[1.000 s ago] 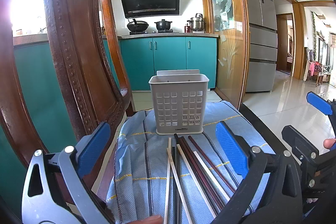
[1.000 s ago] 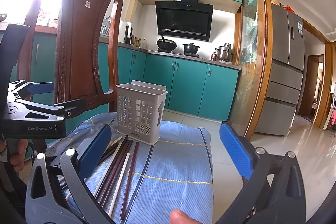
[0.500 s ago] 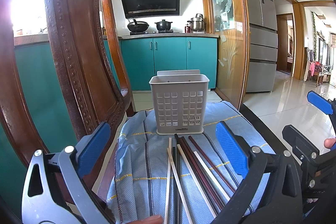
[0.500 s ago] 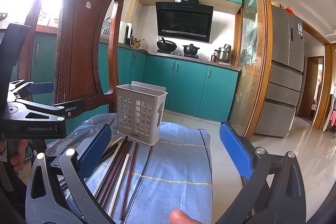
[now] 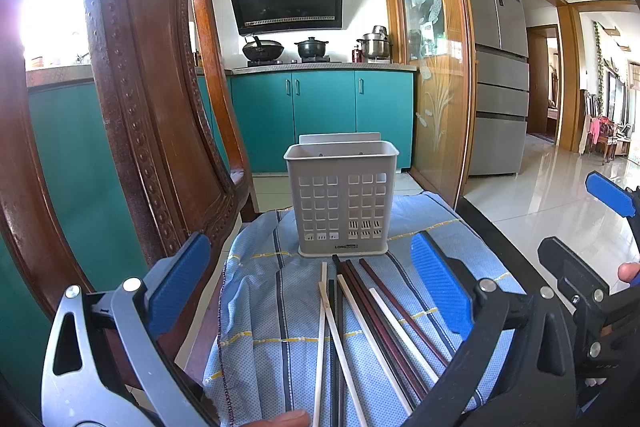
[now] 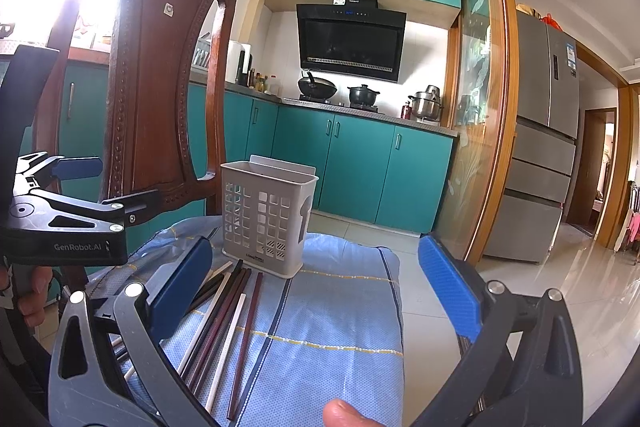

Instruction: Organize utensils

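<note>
A pale grey plastic utensil basket [image 5: 341, 198] with square perforations stands upright on the far part of a light blue striped cloth [image 5: 264, 311] that covers the bench. Just in front of it, on the near side, a loose bundle of chopsticks [image 5: 374, 319] lies flat on the cloth, some dark brown, some reddish, some pale wood and white, their far tips close to the basket's base and fanning slightly toward the camera.

In the left wrist view, the left hand-held gripper [image 5: 308, 291] is spread wide with nothing between its blue-padded fingers [image 5: 178, 283]; the chopsticks lie in the gap between them, lower down on the cloth, and the basket stands straight ahead beyond. The right hand-held gripper [image 5: 610, 193] shows at the right edge of that view, well right of the chopsticks.

In the right wrist view, the right hand-held gripper [image 6: 316, 277] is likewise spread wide and empty. The chopsticks [image 6: 228, 323] lie toward its left finger [image 6: 180, 279], partly hidden behind it, and the basket [image 6: 266, 217] stands ahead and left of centre. Bare cloth [image 6: 332, 311] fills most of the gap between the fingers. The left hand-held gripper [image 6: 60, 187] appears at the left edge, held by a hand [image 6: 34, 301].

A dark carved wooden chair back [image 5: 148, 99] rises at the left, just beside the bench.
</note>
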{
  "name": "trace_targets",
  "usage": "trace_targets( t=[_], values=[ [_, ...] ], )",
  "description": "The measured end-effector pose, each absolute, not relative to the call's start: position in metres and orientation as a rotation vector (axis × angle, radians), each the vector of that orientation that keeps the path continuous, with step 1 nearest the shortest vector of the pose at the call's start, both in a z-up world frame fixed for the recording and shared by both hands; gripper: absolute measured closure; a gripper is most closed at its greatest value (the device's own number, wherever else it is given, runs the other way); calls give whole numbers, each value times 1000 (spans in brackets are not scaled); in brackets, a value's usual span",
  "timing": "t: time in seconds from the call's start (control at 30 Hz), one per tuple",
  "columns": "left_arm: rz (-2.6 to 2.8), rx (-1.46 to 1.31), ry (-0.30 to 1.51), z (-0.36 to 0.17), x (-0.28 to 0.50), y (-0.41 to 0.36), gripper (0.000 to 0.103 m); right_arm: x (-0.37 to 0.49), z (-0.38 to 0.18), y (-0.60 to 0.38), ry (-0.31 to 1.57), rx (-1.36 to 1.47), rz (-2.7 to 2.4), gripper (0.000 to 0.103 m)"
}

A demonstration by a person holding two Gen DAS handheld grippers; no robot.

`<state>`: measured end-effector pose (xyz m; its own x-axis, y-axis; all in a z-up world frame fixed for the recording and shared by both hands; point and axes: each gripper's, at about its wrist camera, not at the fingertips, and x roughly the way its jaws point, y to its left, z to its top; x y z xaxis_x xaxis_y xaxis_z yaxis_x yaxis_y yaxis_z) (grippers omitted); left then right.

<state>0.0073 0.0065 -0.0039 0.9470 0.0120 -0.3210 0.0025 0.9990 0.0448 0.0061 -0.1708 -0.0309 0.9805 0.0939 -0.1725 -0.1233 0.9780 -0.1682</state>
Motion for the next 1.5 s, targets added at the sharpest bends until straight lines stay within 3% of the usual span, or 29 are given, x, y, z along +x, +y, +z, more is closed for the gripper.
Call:
trace_targets(
  t=[1.23, 1.5],
  values=[
    [13, 53, 338, -9, 11, 8, 3, 9, -36, -171, 182, -195, 91, 2],
    [22, 89, 480, -26, 32, 10, 3, 54, -68, -167, 470, -243, 89, 2]
  ],
)
